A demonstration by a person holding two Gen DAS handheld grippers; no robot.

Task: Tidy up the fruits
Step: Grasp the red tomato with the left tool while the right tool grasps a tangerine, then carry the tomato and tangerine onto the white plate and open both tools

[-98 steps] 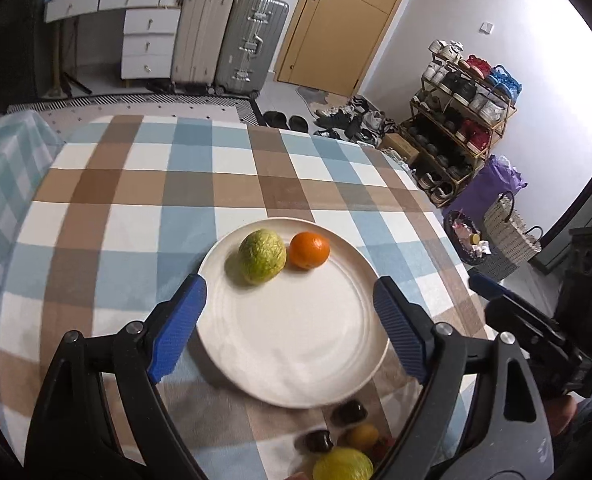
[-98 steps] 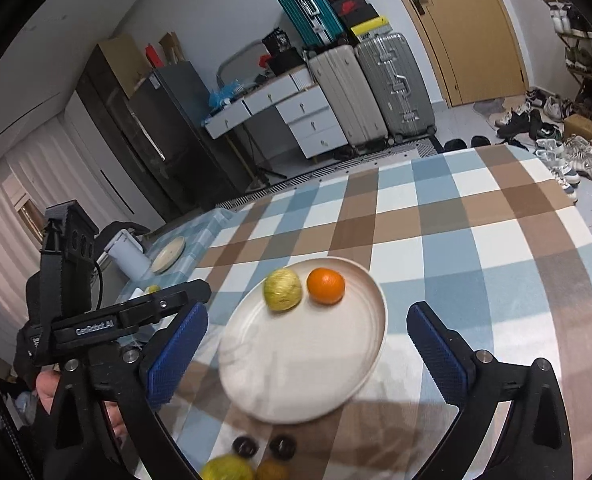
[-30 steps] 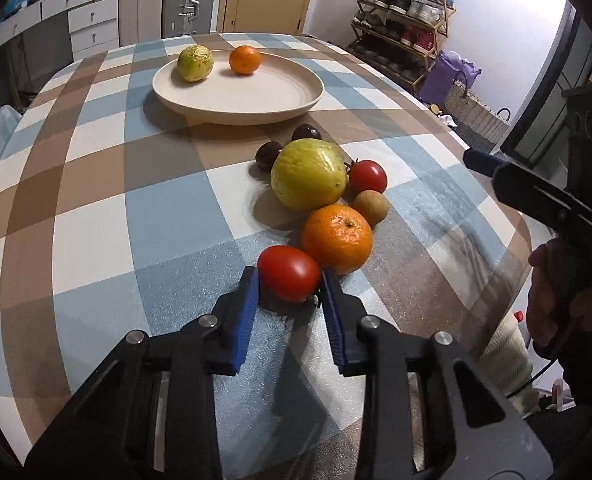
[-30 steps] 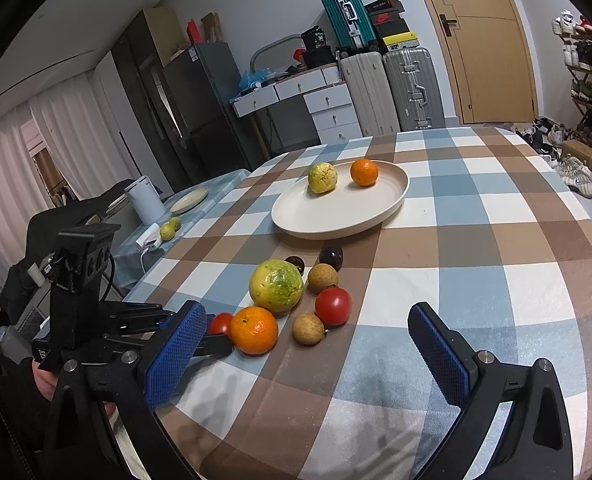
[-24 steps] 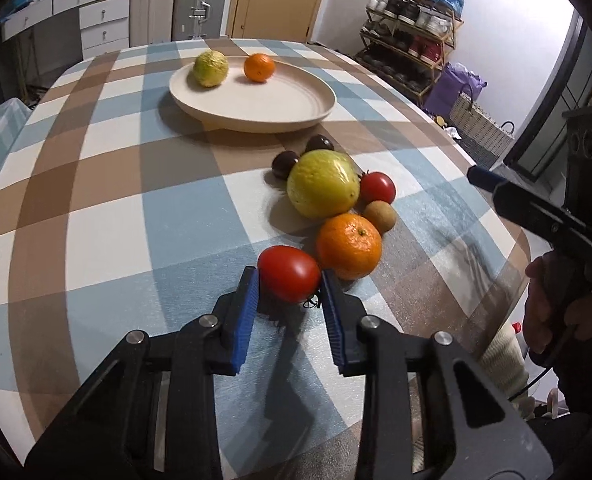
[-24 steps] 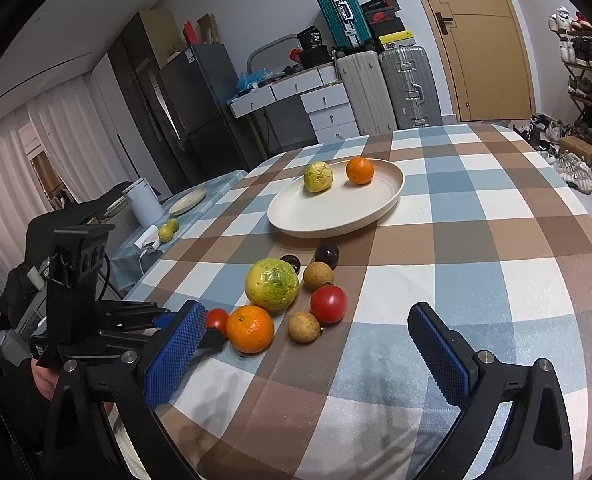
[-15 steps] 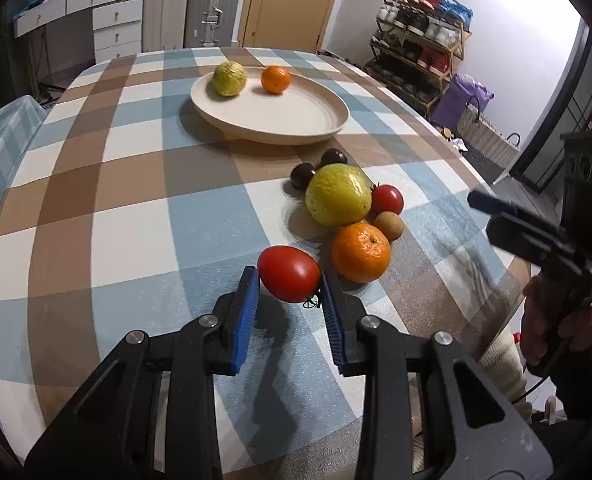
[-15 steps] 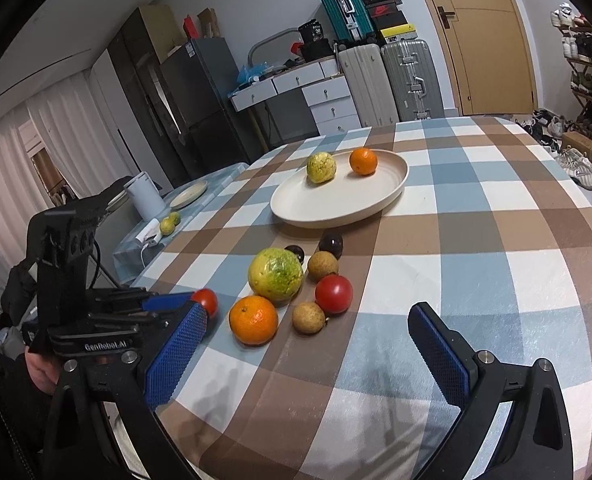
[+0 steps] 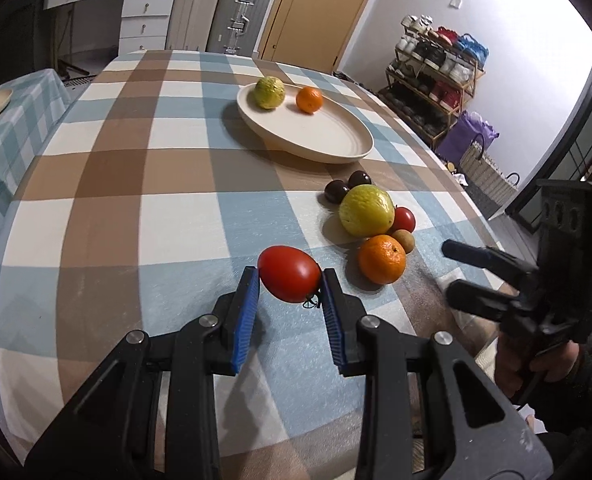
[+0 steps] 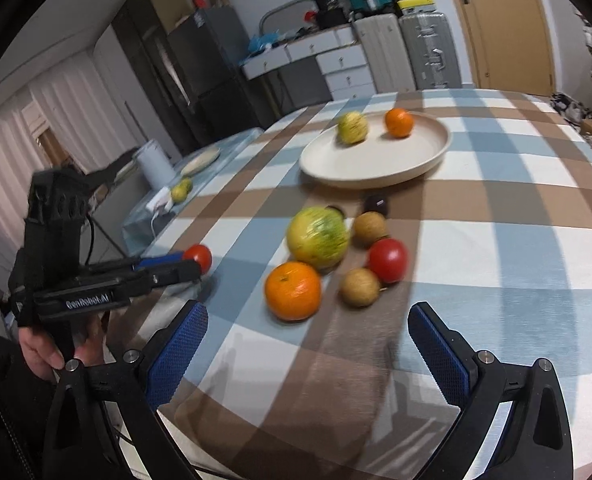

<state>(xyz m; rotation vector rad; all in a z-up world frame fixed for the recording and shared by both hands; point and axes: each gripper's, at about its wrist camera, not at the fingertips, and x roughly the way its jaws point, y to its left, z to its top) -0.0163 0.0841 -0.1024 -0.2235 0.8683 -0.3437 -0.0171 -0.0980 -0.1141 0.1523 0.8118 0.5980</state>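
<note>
My left gripper [image 9: 288, 282] is shut on a red tomato [image 9: 289, 279], held just above the checked tablecloth; the right wrist view shows that tomato [image 10: 198, 257] at the tips of the left gripper [image 10: 183, 266]. A cream plate [image 9: 316, 132] further back carries a green guava [image 9: 269, 92] and a small orange [image 9: 309, 100]. A loose pile lies between: a big yellow-green guava [image 10: 317, 237], an orange [image 10: 293, 290], a second tomato [image 10: 388, 260], brown round fruits [image 10: 360, 286] and dark ones [image 10: 376, 204]. My right gripper [image 10: 310, 350] is open, low at the near table edge, with nothing between its fingers.
The table's near edge [image 10: 336, 452] falls off just under my right gripper. A side table [image 10: 199, 160] at the left holds a white jug, a small plate and fruit. Suitcases, drawers and a door stand at the back; a shoe rack [image 9: 436, 68] is on the right.
The left gripper has lifted the tomato off the cloth and carried it left, away from the pile. The right gripper has come closer to the pile and lower.
</note>
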